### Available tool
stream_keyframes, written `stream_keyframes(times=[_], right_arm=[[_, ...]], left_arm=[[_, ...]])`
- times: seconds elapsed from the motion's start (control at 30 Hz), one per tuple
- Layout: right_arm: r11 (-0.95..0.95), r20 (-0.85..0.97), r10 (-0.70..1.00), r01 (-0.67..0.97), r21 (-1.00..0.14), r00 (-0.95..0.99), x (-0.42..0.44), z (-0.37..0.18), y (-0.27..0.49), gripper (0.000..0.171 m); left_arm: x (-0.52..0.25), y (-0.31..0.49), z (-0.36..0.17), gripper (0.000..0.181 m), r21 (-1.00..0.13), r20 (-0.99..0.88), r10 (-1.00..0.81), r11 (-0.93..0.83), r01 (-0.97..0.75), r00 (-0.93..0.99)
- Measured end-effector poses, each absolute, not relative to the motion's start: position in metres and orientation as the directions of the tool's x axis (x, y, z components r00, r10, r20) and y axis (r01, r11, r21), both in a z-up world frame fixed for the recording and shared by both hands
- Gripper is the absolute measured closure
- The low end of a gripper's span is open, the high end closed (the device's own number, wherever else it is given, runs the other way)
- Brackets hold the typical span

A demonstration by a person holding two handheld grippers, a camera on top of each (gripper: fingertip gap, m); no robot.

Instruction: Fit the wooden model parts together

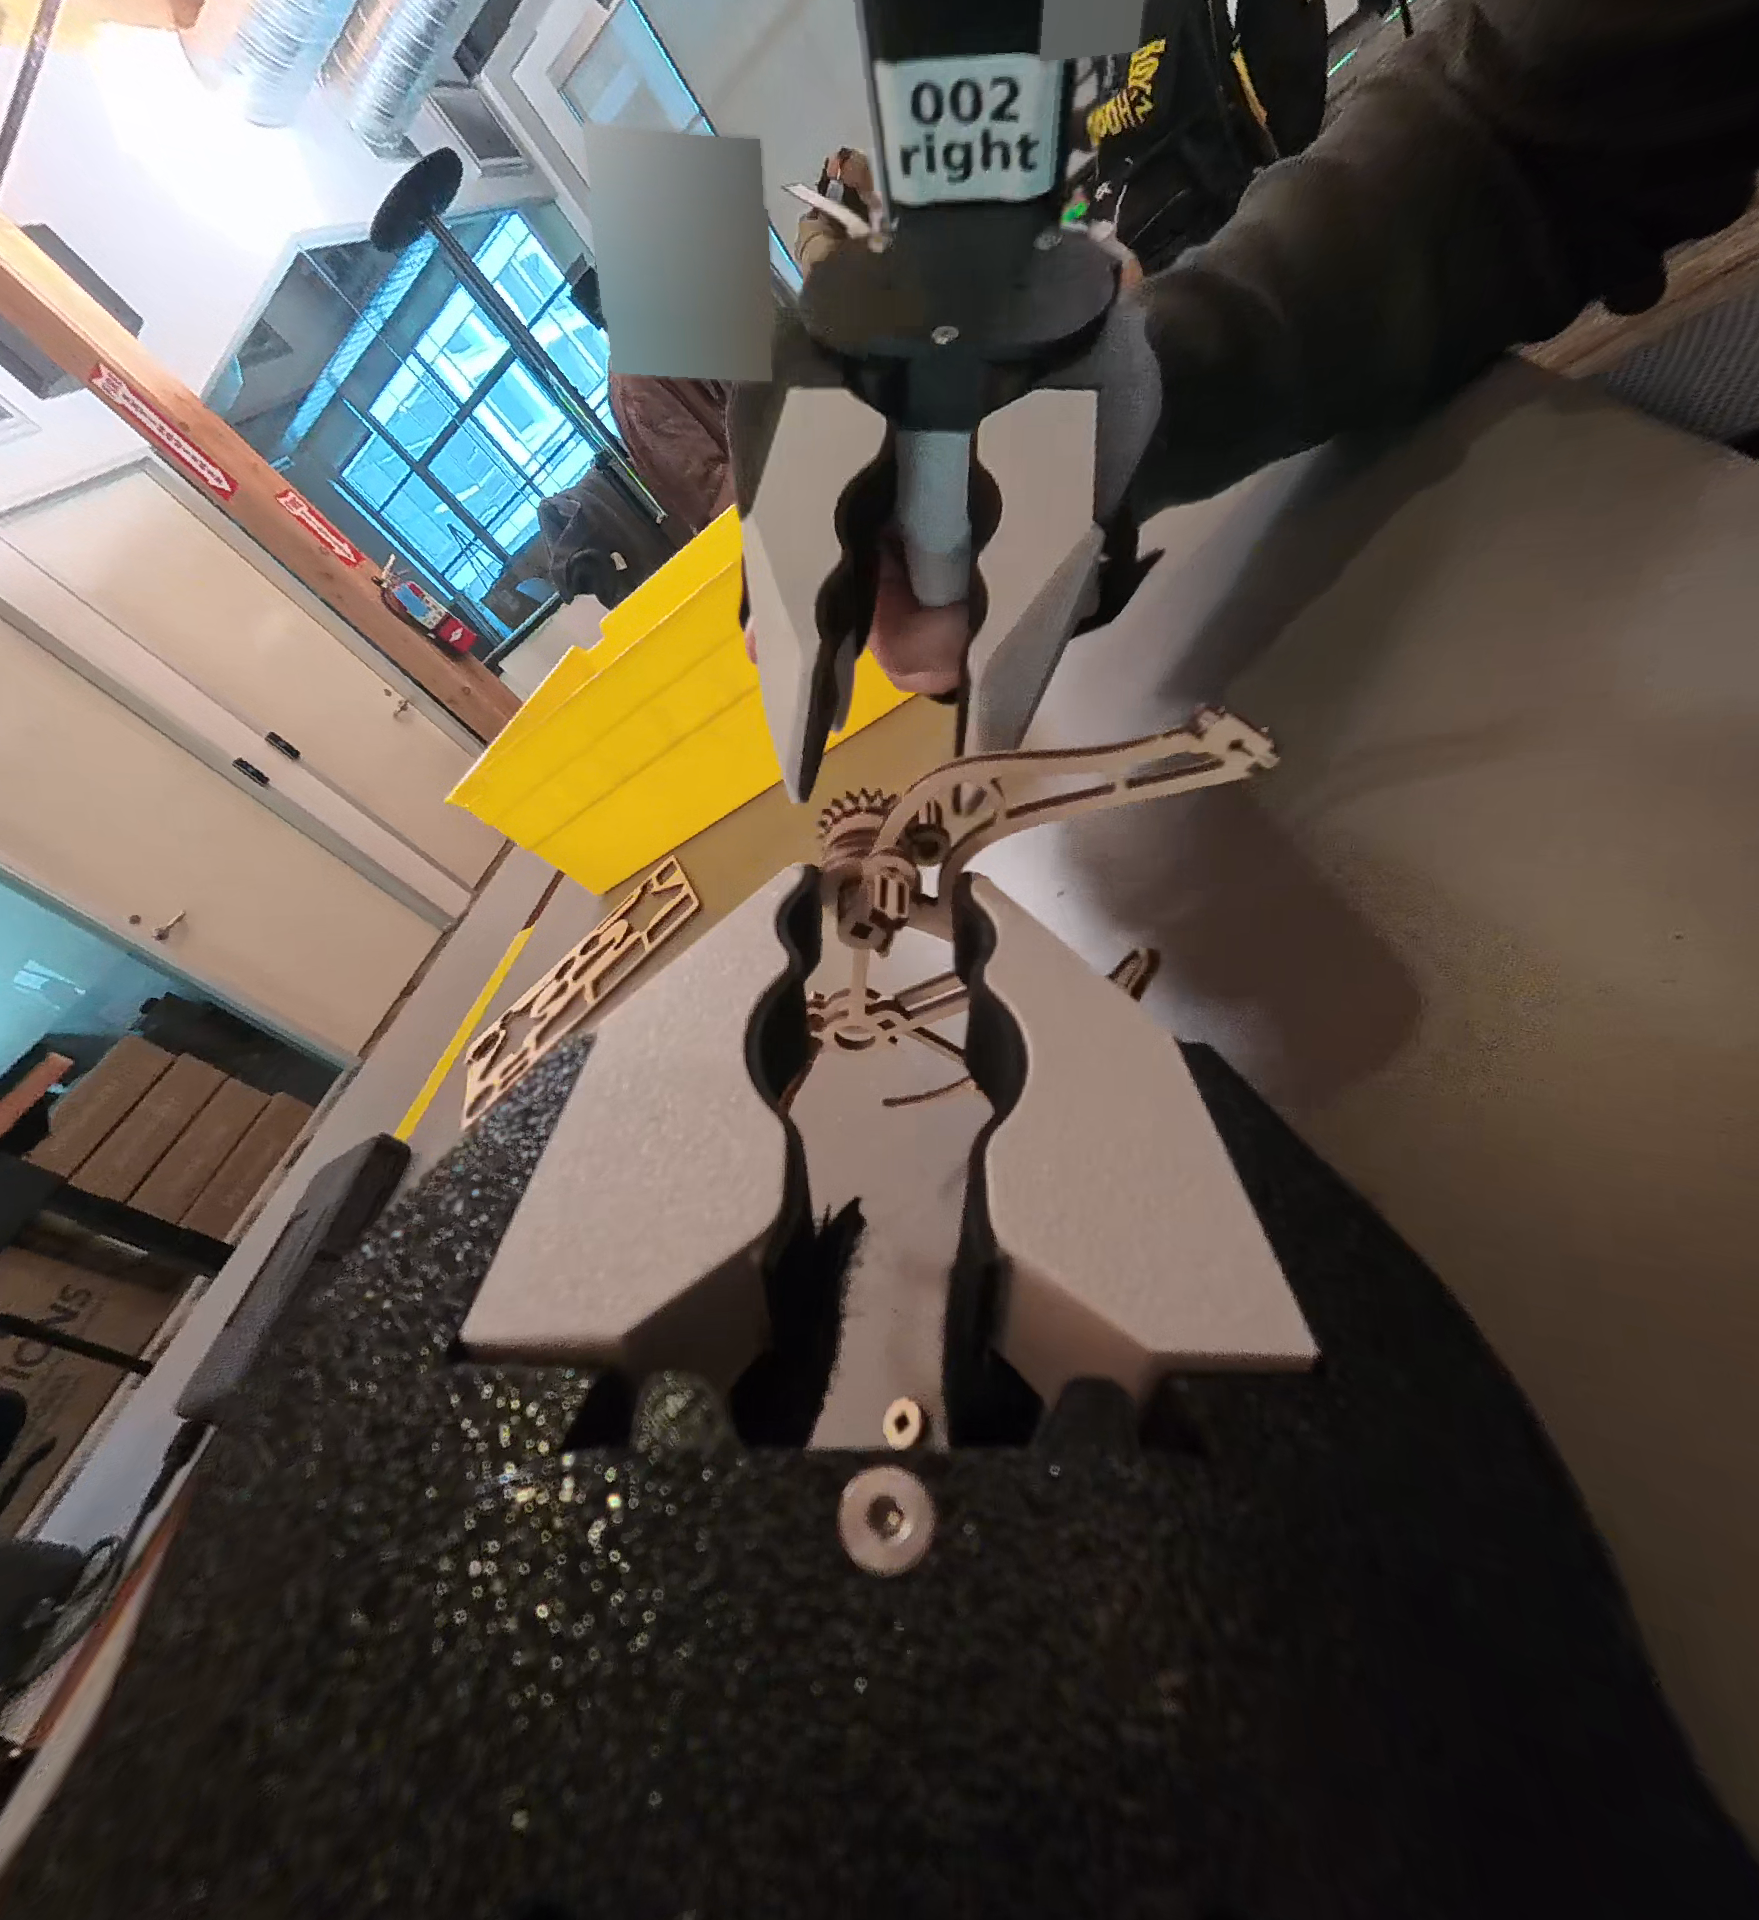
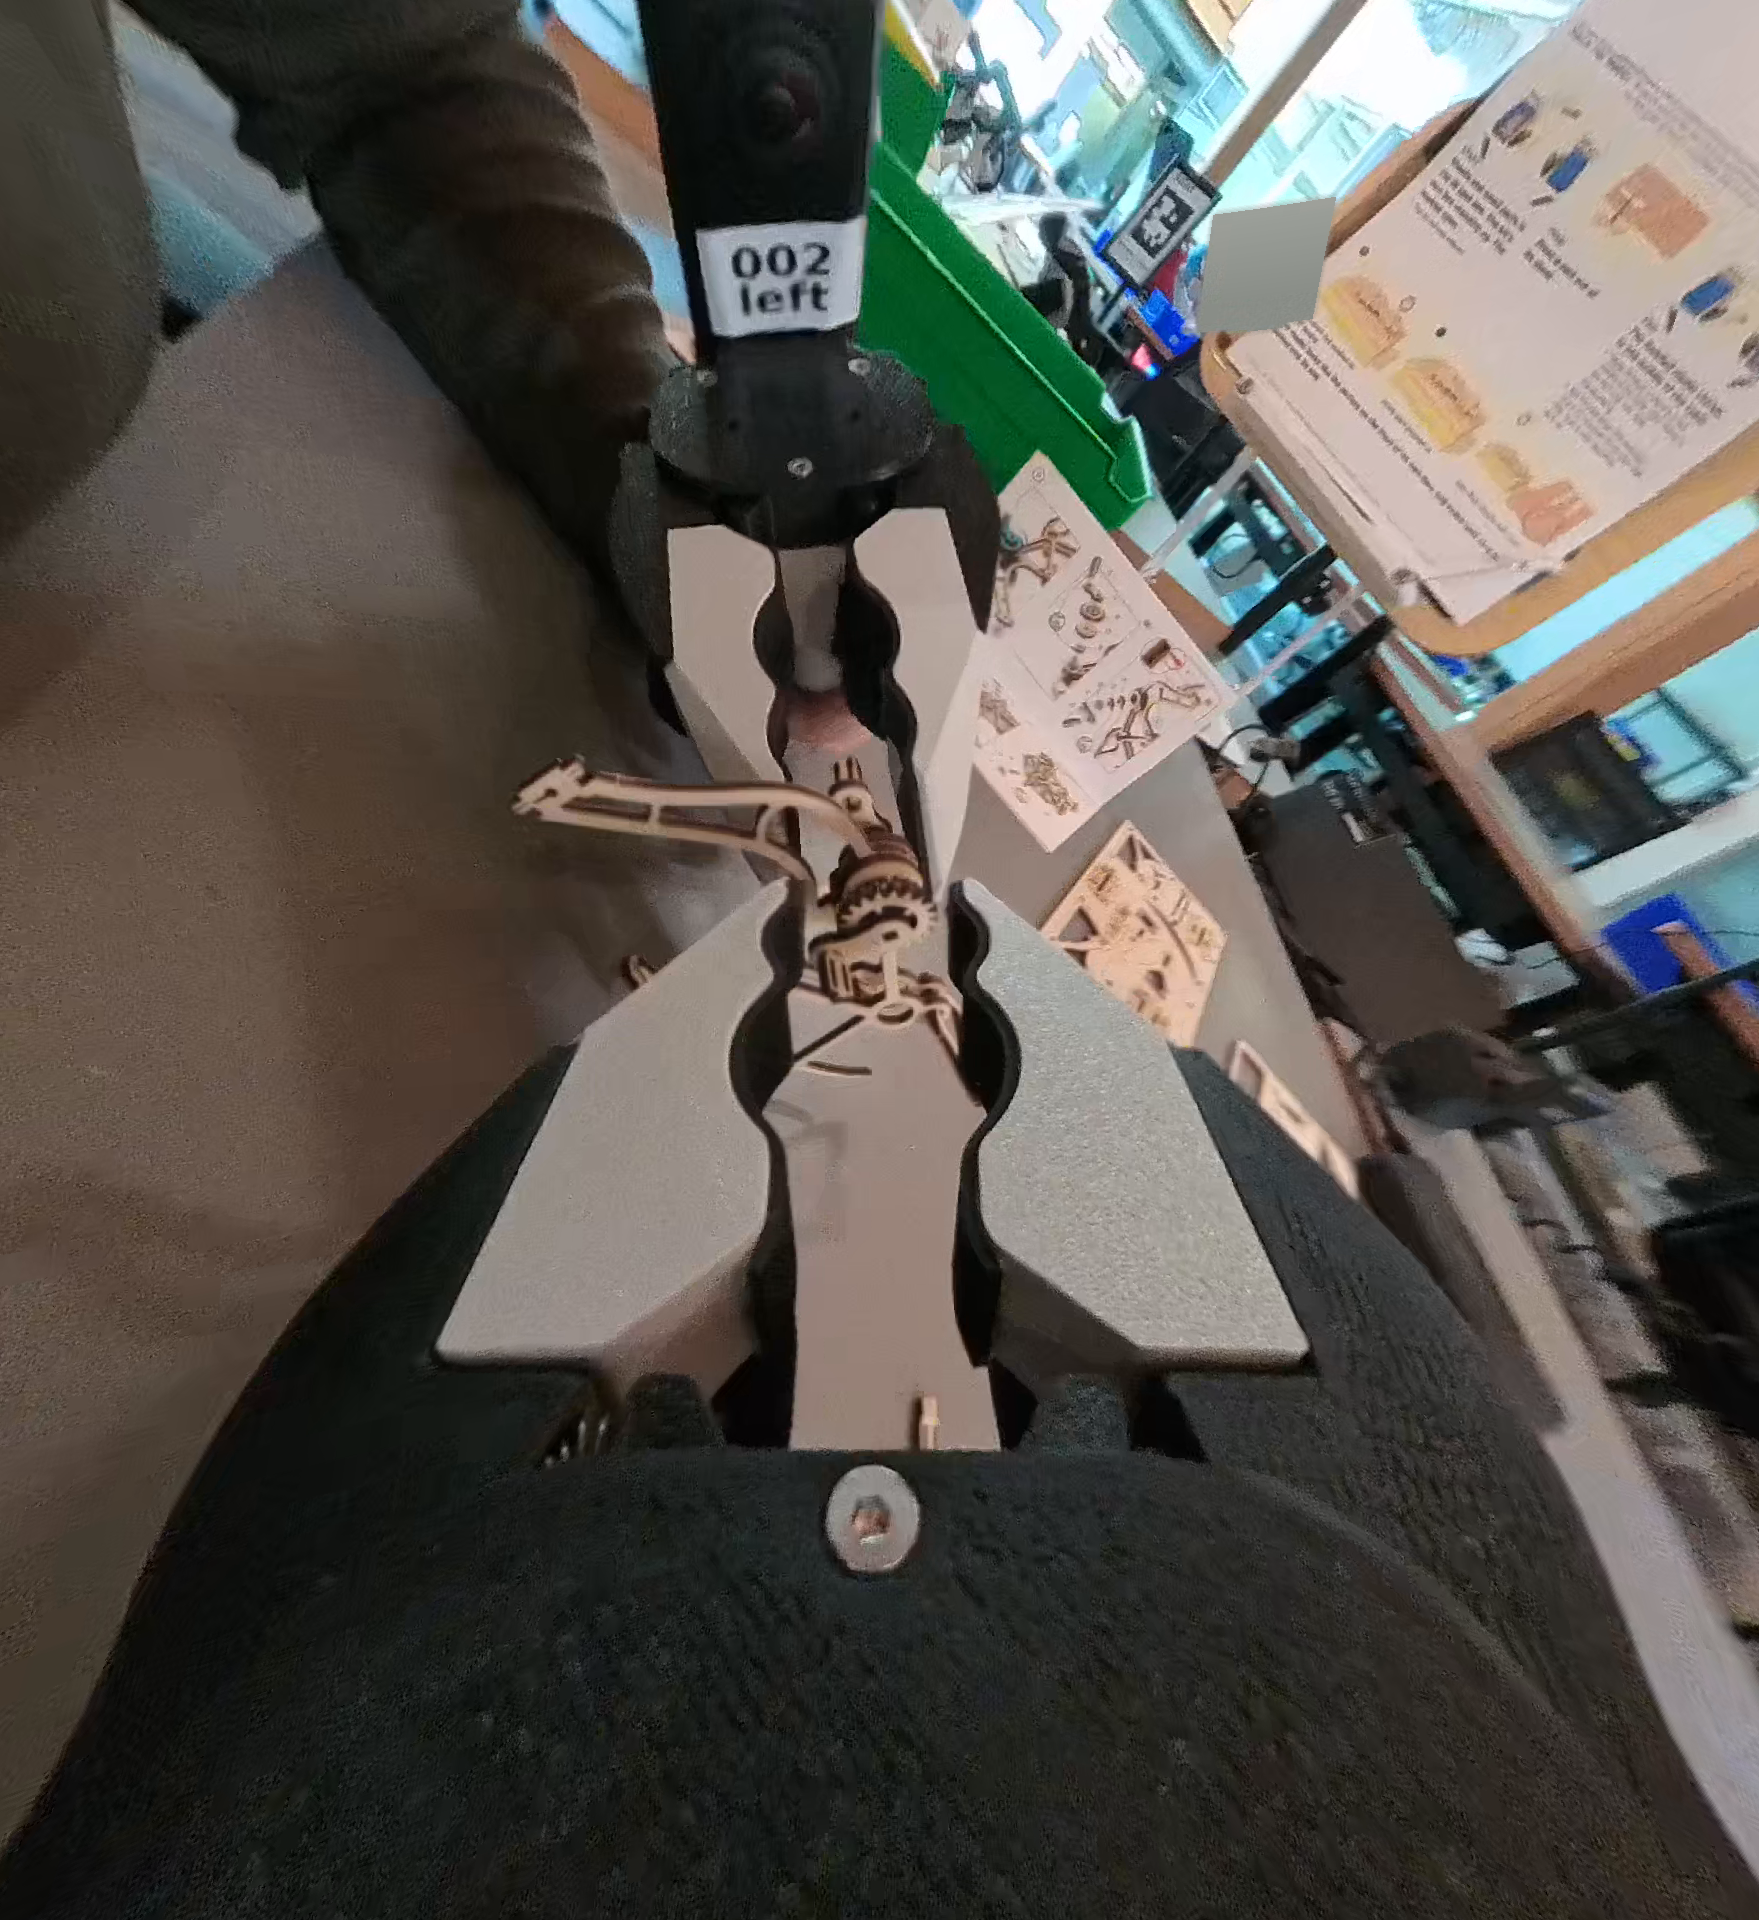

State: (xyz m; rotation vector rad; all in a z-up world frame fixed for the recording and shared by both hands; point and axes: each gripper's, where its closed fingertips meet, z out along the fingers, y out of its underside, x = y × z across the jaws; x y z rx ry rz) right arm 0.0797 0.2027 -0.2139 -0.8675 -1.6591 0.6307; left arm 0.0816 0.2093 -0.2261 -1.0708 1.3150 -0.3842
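Observation:
A small wooden model (image 1: 890, 883) with gears and a long curved arm (image 1: 1114, 774) hangs above the grey table (image 1: 1529, 1039). My left gripper (image 1: 885, 888) is closed on the model's hub, with the arm sticking out to the right. My right gripper (image 1: 885, 764) faces it from above, jaws apart, tips just over the gears. In the right wrist view my right gripper (image 2: 870, 899) flanks the gear cluster (image 2: 875, 899) without clearly touching it. There the left gripper (image 2: 864, 821) pinches the model from the far side. Thin wooden pieces (image 1: 854, 1023) lie underneath.
A yellow bin (image 1: 646, 748) and a punched-out wooden part sheet (image 1: 584, 977) lie at the far left of the table. In the right wrist view there are an instruction sheet (image 2: 1083, 665), another part sheet (image 2: 1145, 935), a green bin (image 2: 989, 353) and a leaning poster board (image 2: 1581, 291). Less than 4 cm separates the two grippers' tips.

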Motion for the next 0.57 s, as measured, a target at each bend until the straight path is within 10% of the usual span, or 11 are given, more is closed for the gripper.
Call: stream_keyframes(times=[0.57], right_arm=[[0.411,0.388,0.909,0.16,-0.898,-0.154,0.0774,-0.2192,0.2055,0.154]], left_arm=[[0.0815,0.2053,-0.2255,0.16,-0.841,-0.53,-0.81,0.466,-0.273,0.252]])
